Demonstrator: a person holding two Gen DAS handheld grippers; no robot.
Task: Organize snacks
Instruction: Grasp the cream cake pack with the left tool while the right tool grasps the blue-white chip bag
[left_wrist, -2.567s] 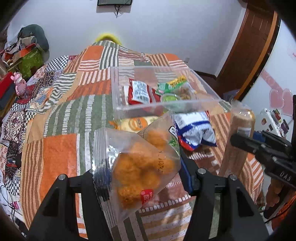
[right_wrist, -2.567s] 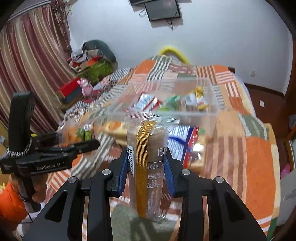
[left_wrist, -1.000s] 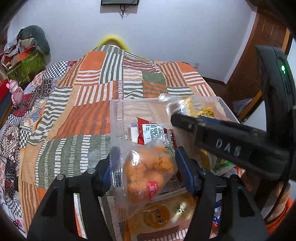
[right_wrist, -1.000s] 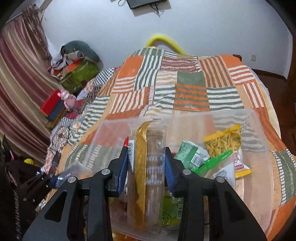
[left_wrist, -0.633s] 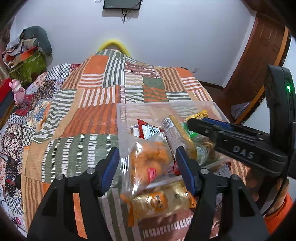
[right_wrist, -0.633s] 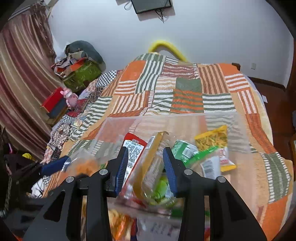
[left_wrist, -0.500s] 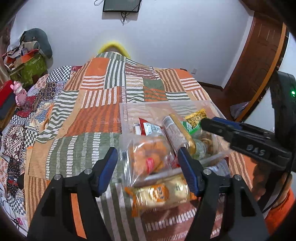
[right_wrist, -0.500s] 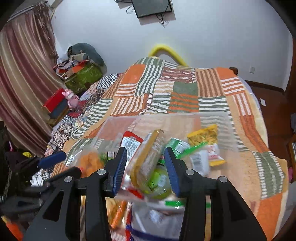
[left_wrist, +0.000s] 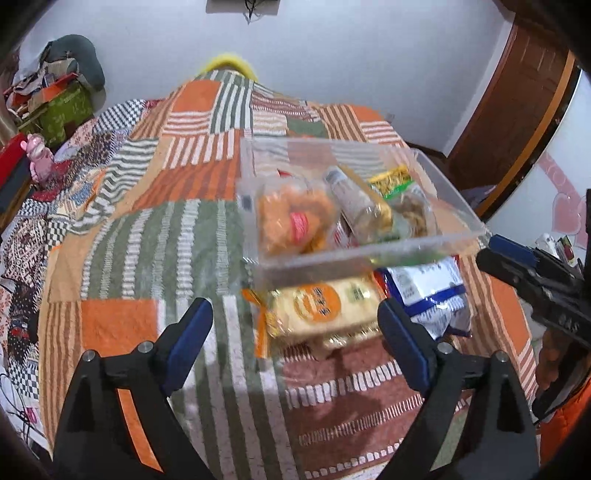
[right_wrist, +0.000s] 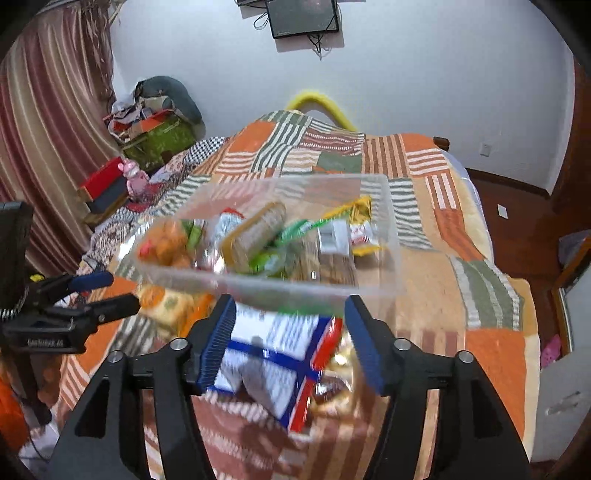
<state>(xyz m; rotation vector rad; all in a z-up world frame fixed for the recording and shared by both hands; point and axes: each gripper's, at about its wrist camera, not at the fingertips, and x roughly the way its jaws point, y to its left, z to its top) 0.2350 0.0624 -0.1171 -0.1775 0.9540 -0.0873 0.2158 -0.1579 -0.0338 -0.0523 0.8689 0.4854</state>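
Clear plastic bin (left_wrist: 369, 254) sits on the bed's patchwork quilt (left_wrist: 155, 236), orange, green and white striped. Inside, toward its left end: bag of orange fried balls (left_wrist: 291, 221) with a pink-red label, slightly blurred. Beside it a tan cracker sleeve (left_wrist: 360, 206) with a gold strip lies tilted across other packets. Yellow noodle-snack packet (right_wrist: 360, 210) and green wrappers (right_wrist: 291, 232) lie toward the right end, seen from the right wrist.

Outside the bin, against its near wall: flat pastry pack with round orange label (left_wrist: 317, 306), and a white-blue-red chip bag (right_wrist: 280, 354), blurred by motion, just beside it.

Left hand-held gripper (left_wrist: 295, 336): blue pads wide apart, nothing between them, above the quilt short of the pastry pack. Right hand-held gripper (right_wrist: 291, 336): pads spread, holding nothing, above the chip bag. Each gripper shows at the edge of the other's view.

Far side: pink plush toy (right_wrist: 133, 177), curtain (right_wrist: 48, 122), wall-mounted screen (right_wrist: 303, 16).
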